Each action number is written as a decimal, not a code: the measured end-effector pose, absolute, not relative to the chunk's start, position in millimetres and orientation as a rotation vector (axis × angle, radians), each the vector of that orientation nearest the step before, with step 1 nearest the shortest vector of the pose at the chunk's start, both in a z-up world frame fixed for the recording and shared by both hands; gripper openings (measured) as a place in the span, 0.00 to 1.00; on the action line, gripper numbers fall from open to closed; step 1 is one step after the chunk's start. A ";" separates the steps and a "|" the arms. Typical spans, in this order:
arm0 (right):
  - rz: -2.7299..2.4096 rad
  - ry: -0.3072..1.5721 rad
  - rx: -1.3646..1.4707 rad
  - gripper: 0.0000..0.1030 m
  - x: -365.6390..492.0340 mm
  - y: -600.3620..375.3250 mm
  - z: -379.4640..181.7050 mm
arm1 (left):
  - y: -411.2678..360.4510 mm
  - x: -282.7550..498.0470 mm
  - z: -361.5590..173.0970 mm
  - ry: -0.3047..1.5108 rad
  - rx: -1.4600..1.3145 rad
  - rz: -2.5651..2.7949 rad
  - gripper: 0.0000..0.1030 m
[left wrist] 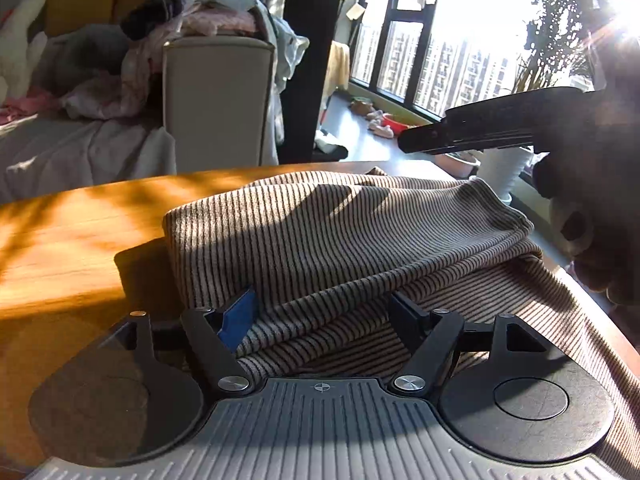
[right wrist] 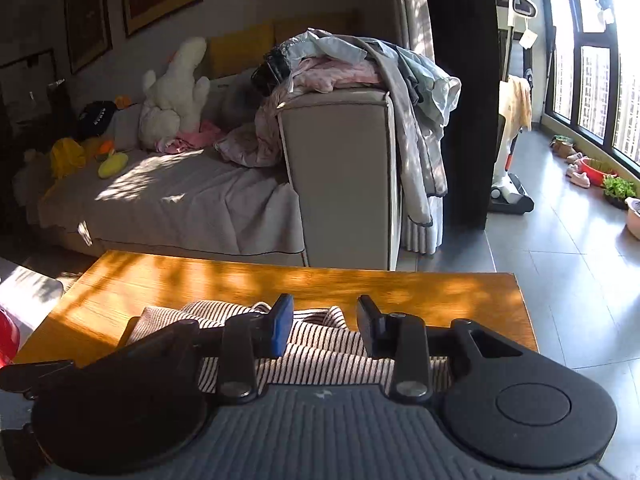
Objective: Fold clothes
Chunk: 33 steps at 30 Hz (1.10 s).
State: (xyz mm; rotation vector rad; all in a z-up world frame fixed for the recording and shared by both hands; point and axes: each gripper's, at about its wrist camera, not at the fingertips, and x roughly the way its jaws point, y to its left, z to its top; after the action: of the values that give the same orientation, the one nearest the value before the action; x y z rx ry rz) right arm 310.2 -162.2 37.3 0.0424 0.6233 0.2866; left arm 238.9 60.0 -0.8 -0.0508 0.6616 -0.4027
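Garment: we see a striped top (left wrist: 344, 236) lying folded over itself on the wooden table (left wrist: 80, 232); the upper layer makes a rounded fold, with looser layers under it spilling toward the right edge.

Left gripper (left wrist: 326, 312): low at the near edge of the garment, jaws wide apart. The blue pad on one finger (left wrist: 238, 318) sits against the cloth – the folded layers run between the two fingers, and we see nothing pinched.

Right gripper (right wrist: 324, 330): held above the table with the striped cloth below it. Jaws at a moderate gap; between the fingers we see only the cloth lying beneath. In the left wrist view it shows as a dark shape (left wrist: 480, 126) hovering over the far right part of the garment, apart from the fabric.

Table: sun patches and leaf shadows across the top; the far half is bare wood in the right wrist view.

Background: a grey sofa (right wrist: 340, 176) behind the table, a heap of clothes (right wrist: 352, 64) on its armrest, a white plush toy (right wrist: 176, 96) on the seat – windows (right wrist: 592, 84) to the right.
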 end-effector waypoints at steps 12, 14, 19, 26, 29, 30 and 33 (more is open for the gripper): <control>0.234 0.650 0.014 0.06 341.3 -136.2 4.8 | 81.8 235.9 11.7 0.632 -0.146 -0.401 0.89; 0.283 0.596 0.057 0.05 317.1 -146.4 29.1 | 92.7 231.7 24.6 0.611 -0.174 -0.386 0.93; 0.383 0.547 0.121 0.05 231.3 -167.0 62.3 | 102.2 213.7 59.5 0.539 -0.164 -0.353 0.94; 0.443 0.660 0.177 0.05 129.1 -172.2 21.4 | 95.7 180.4 90.5 0.482 -0.151 -0.372 0.98; 0.433 0.701 0.146 0.05 109.1 -168.7 7.8 | 87.3 174.3 86.3 0.519 -0.112 -0.375 0.98; 0.433 0.707 0.131 0.05 102.9 -168.0 6.4 | 85.3 173.0 82.2 0.539 -0.095 -0.374 0.97; 0.424 0.679 0.093 0.08 86.9 -173.9 18.6 | 83.8 168.2 64.1 0.619 -0.035 -0.379 0.75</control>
State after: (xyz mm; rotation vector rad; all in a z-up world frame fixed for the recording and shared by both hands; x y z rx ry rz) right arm 86.9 -173.9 18.6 0.0935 0.6790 0.4244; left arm 168.2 83.8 64.1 -0.0346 0.6190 -0.3789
